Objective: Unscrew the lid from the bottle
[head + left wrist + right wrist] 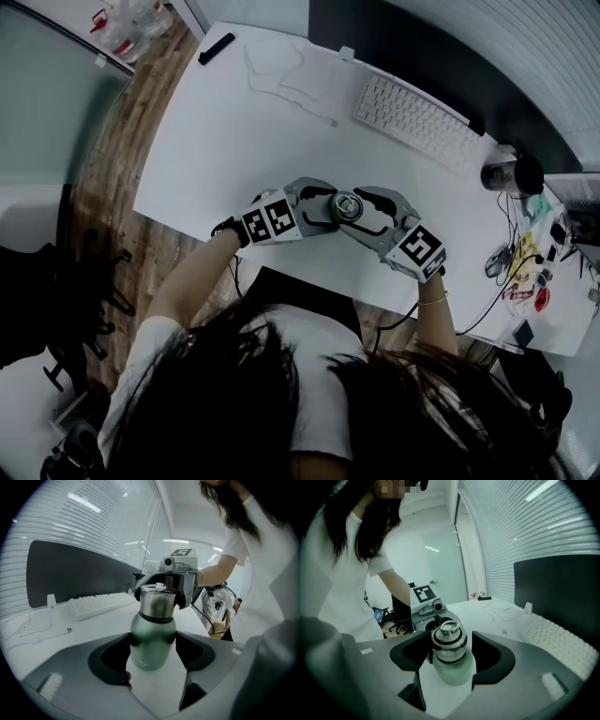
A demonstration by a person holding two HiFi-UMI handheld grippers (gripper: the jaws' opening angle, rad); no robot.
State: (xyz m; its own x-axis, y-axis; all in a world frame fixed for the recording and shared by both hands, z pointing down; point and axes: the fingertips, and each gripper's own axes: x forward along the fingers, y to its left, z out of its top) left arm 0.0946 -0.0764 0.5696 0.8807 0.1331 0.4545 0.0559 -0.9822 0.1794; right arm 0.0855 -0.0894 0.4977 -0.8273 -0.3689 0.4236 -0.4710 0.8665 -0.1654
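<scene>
L gripper (153, 640) clamps rigid green bottle (151, 620) nr desk (206, 159) front edge, R gripper (451, 651) pinches its prob. slick steel lid (448, 641).

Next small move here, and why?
Probably squeeze the right gripper shut on the steel screw lid. Its jaws flank the lid, but firm contact isn't clear. The left gripper clamps the green metal bottle by its body, and the lid sits fully seated, so twisting comes after.
</scene>
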